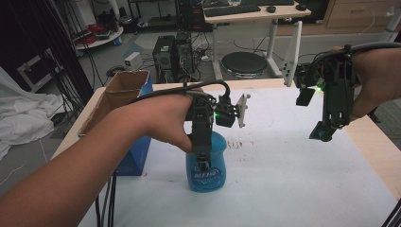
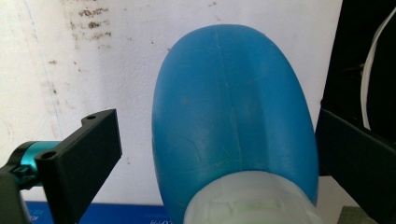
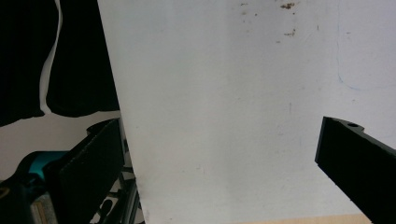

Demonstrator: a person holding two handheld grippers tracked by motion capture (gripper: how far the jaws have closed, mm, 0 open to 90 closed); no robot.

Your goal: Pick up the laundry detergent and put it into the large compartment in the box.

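High view: squat blue plastic bottle with a printed label [image 1: 206, 165] stands upright on the white-covered table [image 1: 293, 175], just beside the blue-sided cardboard box [image 1: 124, 118].
Left gripper [image 1: 203, 158]: hangs over the bottle's top, jaws spread either side of it; contact looks not yet made, though the hand hides part of this.
Right gripper [image 1: 326, 130]: jaws spread, holding nothing, well apart above bare cloth.
Advice: centre both jaws on the pale neck [image 2: 243, 200], lower squarely, then close gently so the bottle stays upright.
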